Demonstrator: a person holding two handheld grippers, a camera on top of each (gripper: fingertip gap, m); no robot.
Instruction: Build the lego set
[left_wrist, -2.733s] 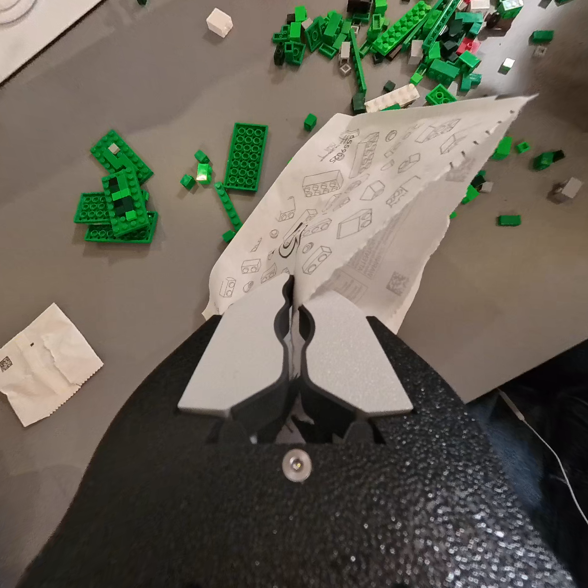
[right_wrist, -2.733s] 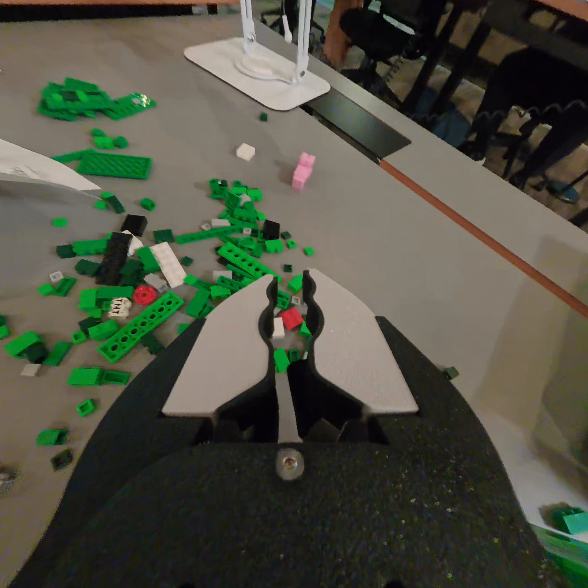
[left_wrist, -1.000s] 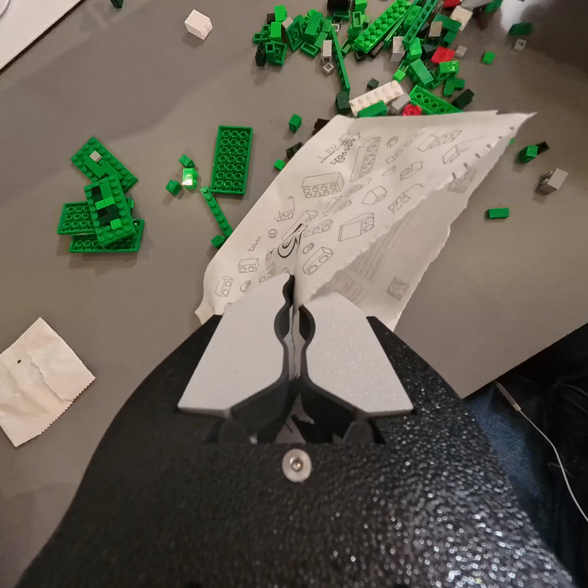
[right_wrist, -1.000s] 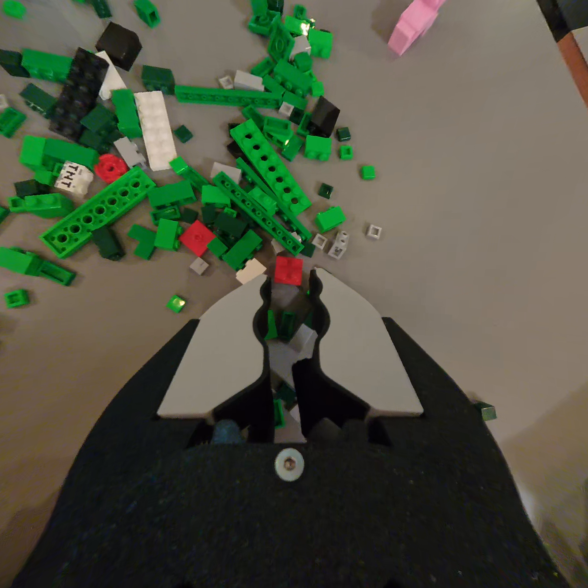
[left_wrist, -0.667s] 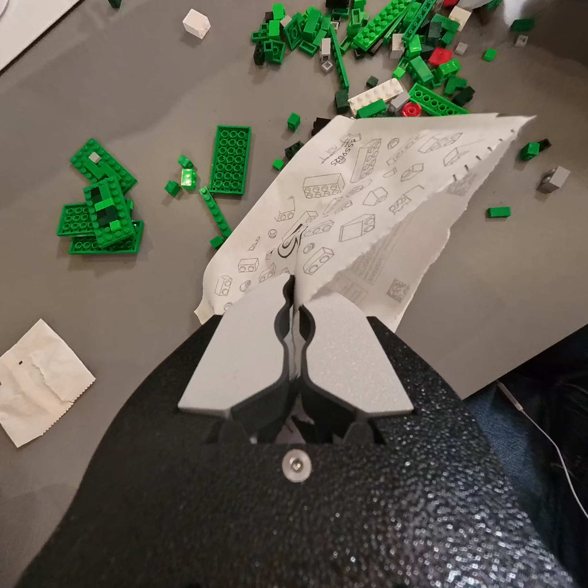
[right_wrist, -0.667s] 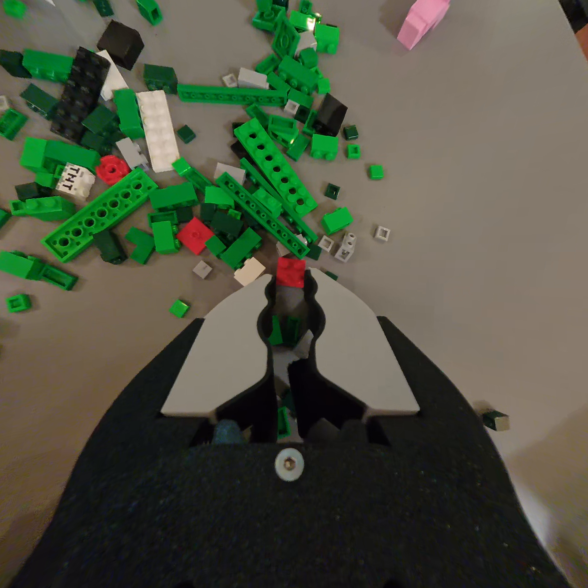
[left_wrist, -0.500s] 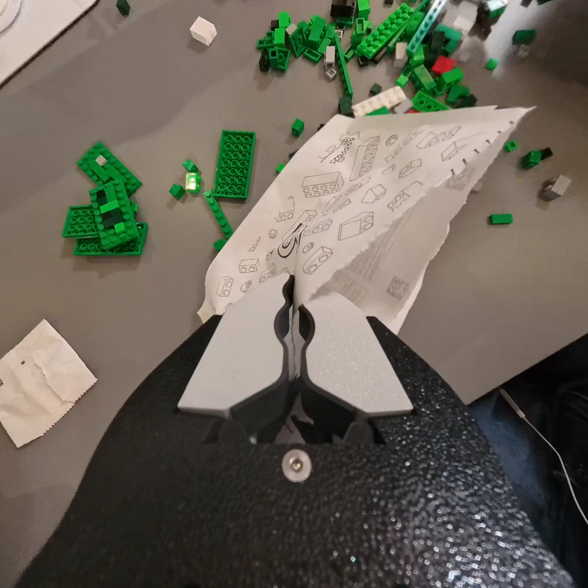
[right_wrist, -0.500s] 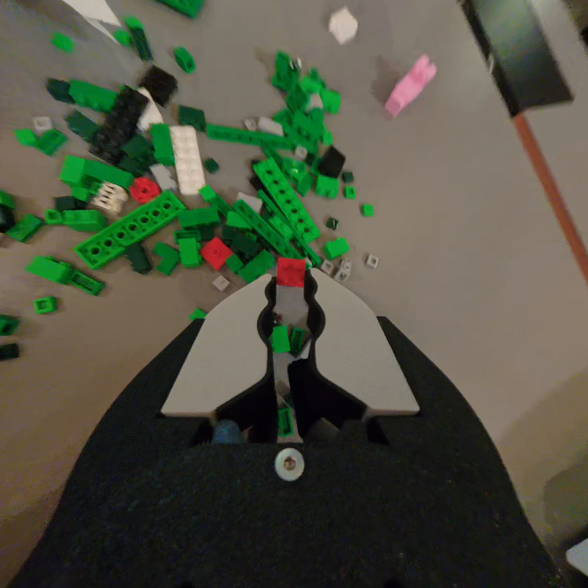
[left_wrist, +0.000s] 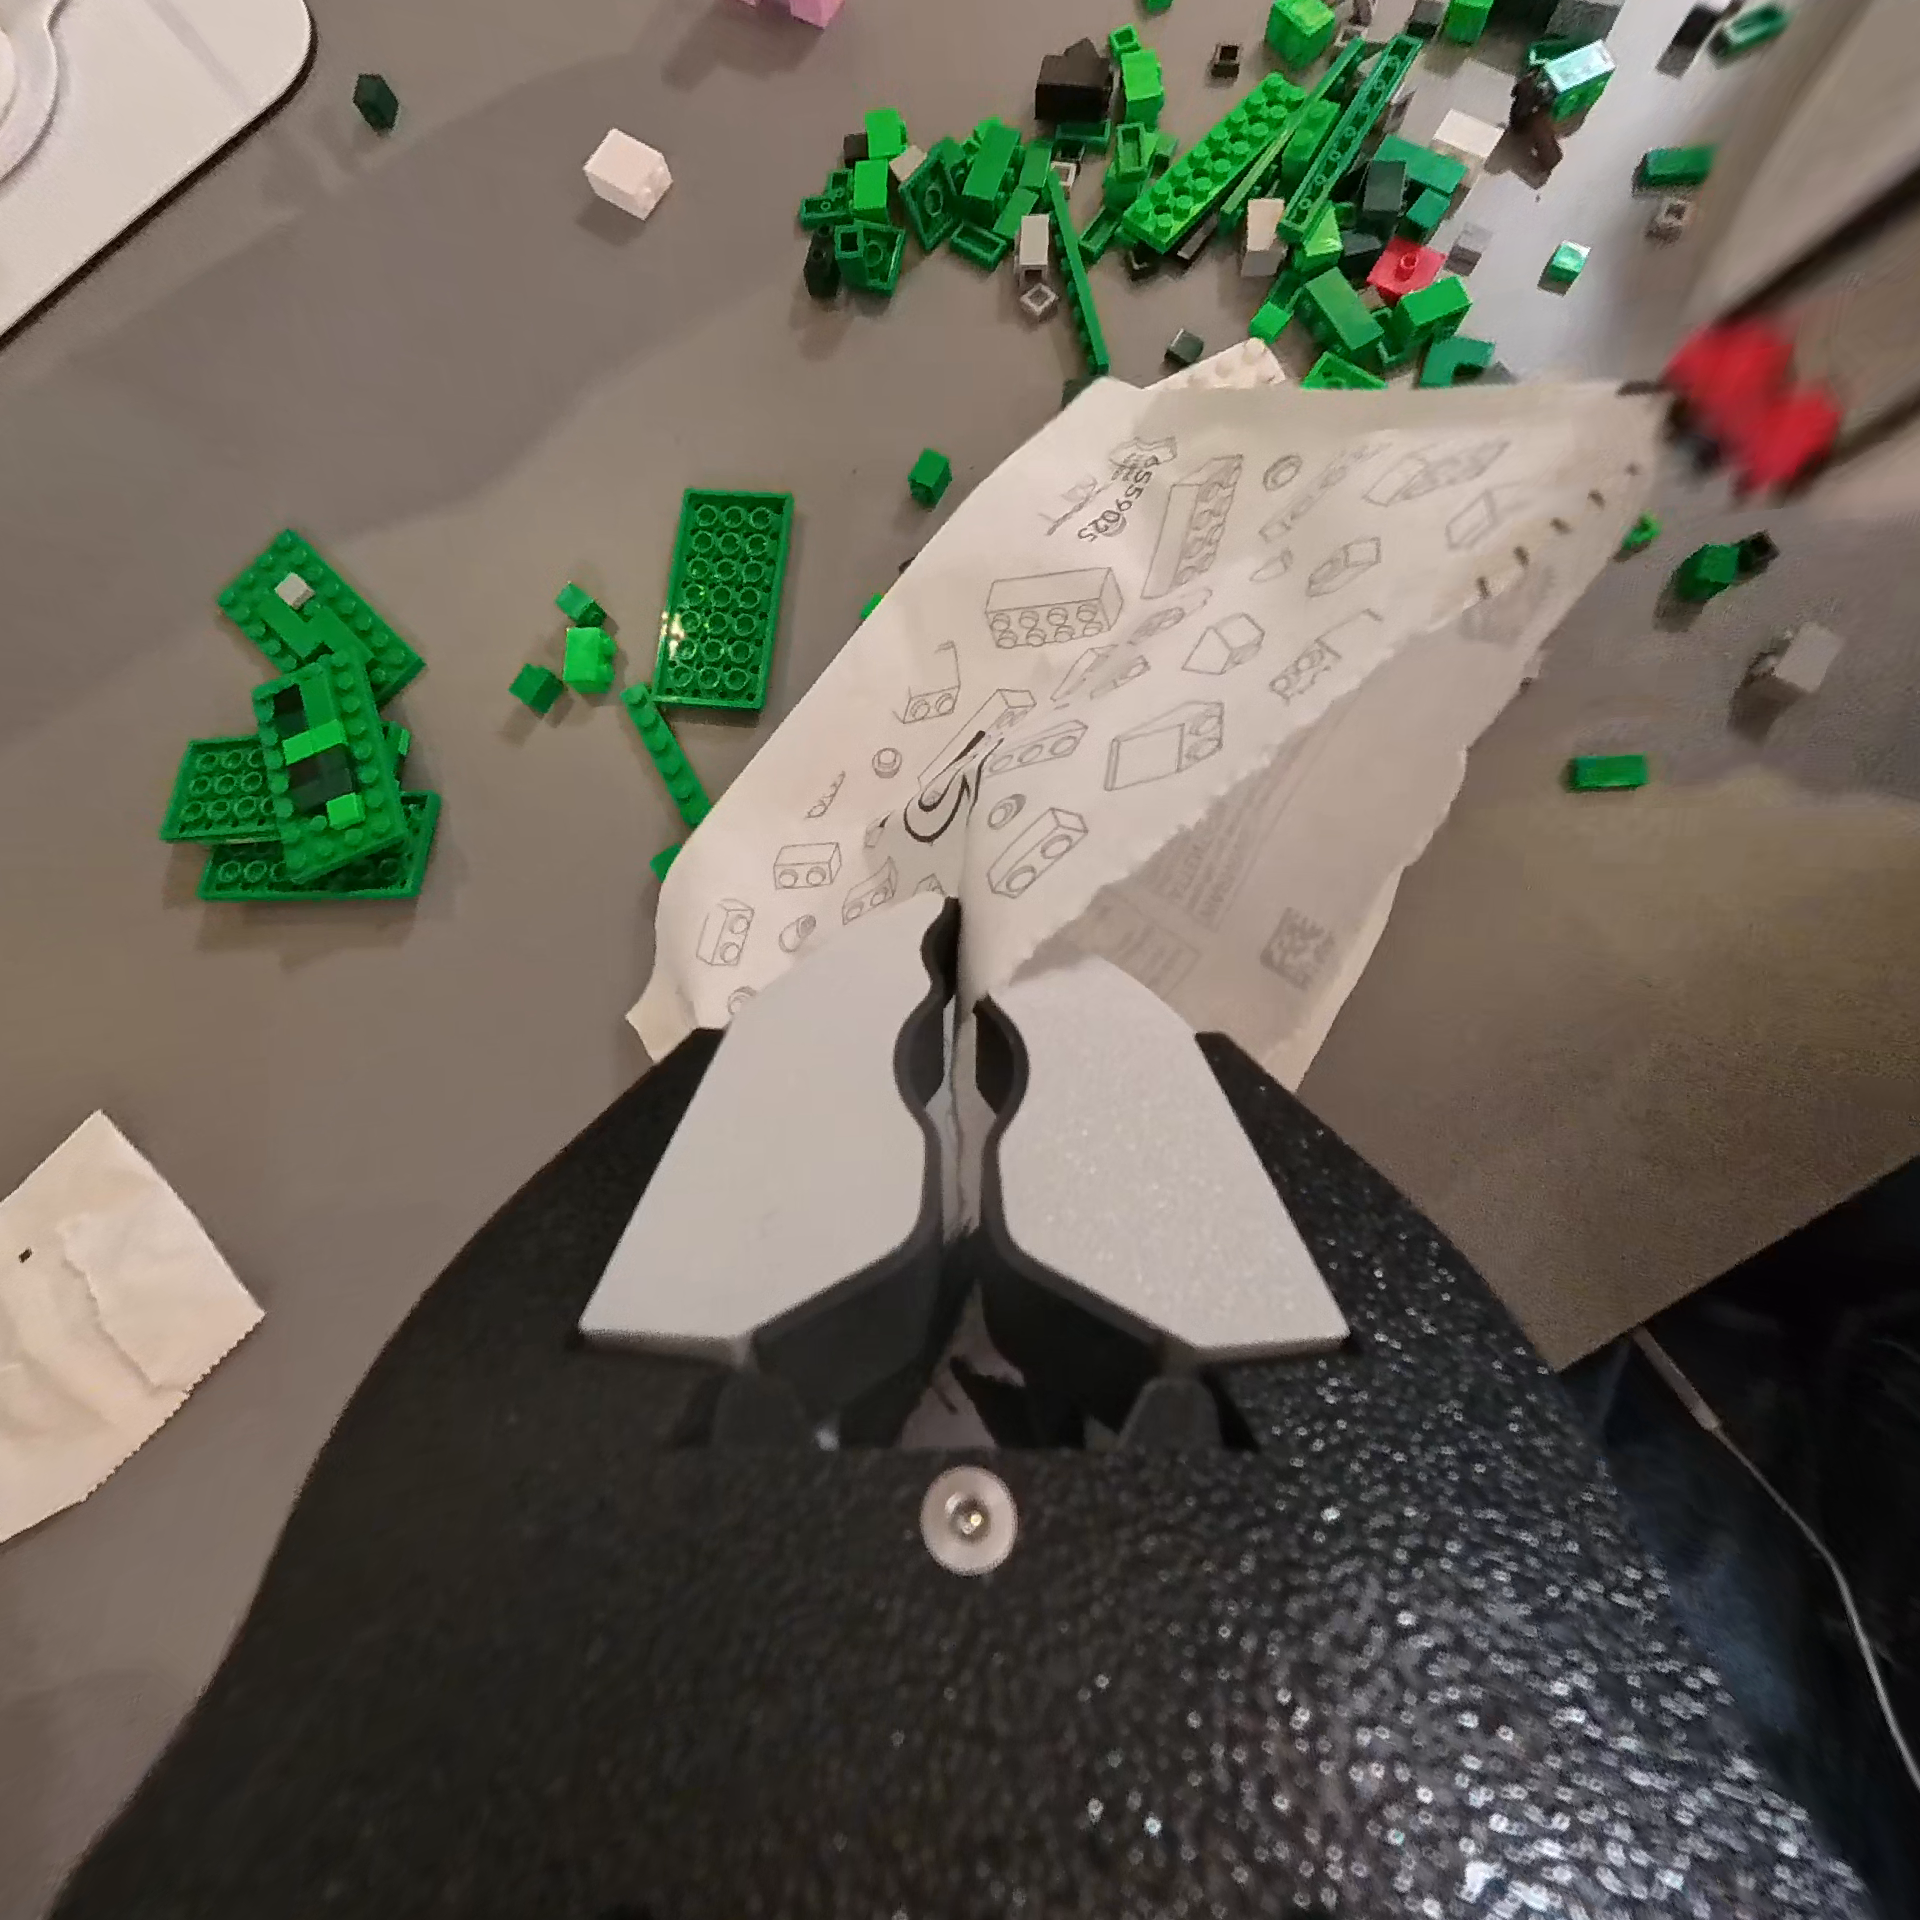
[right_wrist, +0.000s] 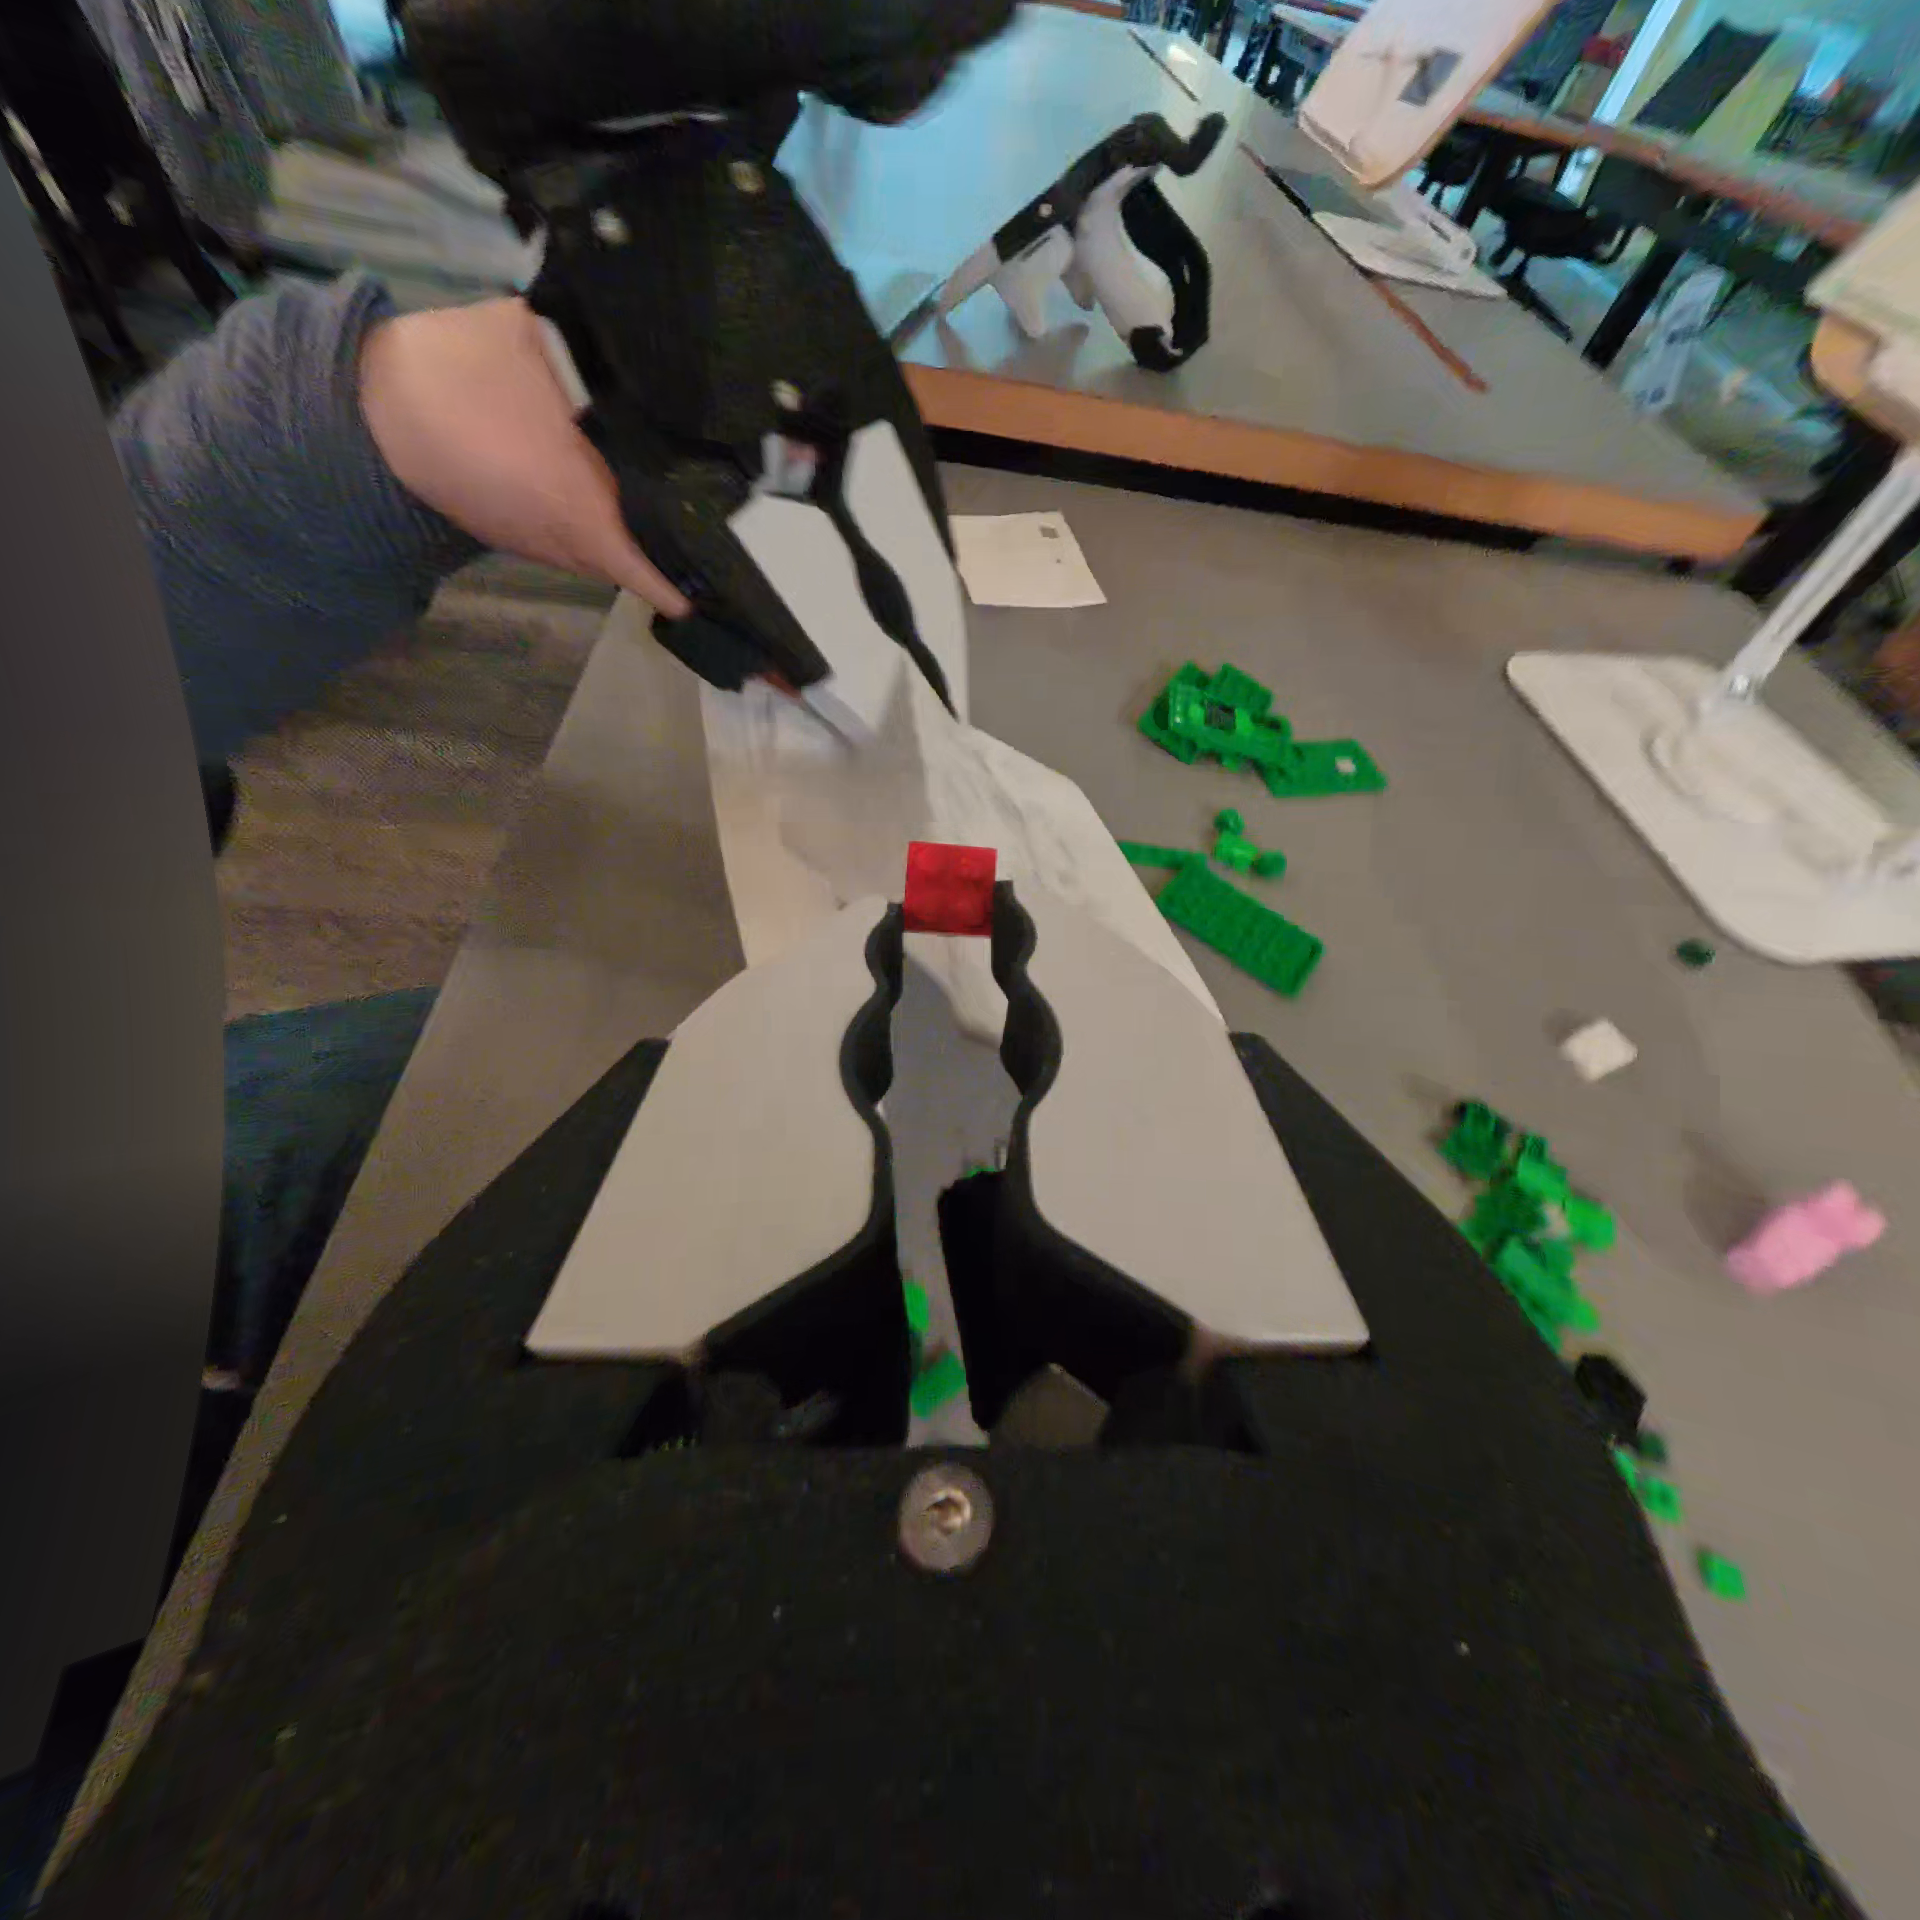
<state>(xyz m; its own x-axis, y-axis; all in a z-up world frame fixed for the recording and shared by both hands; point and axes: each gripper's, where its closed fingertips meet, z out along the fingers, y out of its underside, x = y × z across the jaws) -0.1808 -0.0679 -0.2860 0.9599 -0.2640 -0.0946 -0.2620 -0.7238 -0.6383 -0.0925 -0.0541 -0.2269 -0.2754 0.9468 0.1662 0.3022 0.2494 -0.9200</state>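
Note:
My left gripper (left_wrist: 956, 925) is shut on the torn edge of a white paper bag (left_wrist: 1143, 675) printed with brick drawings and holds it up off the grey table. My right gripper (right_wrist: 948, 914) is shut on a small red brick (right_wrist: 948, 888), held in the air just before the bag (right_wrist: 1049, 831). In the left wrist view the red brick (left_wrist: 1751, 416) shows blurred at the bag's far corner. A partly built green model (left_wrist: 301, 769) lies at the left, with a green plate (left_wrist: 724, 603) beside it. The loose brick pile (left_wrist: 1247, 187) lies beyond the bag.
A torn white paper scrap (left_wrist: 94, 1320) lies near left. A white stand base (right_wrist: 1714, 790) sits on the table at right. A pink piece (right_wrist: 1803, 1236) and a white brick (right_wrist: 1598, 1044) lie loose. A person's hand holds the left gripper (right_wrist: 945, 707). The table's edge runs at lower right (left_wrist: 1558, 1299). The tips of one gripper are about 11 cm away from the tips of the other. About 15 cm separates my left fingertips from the green plate (left_wrist: 724, 603). It is also in sight in the right wrist view (right_wrist: 1231, 915).
My right gripper shut on the red brick at the pile's edge, lifted it and swung round toward the bag. My left gripper has kept hold of the bag, barely moving.

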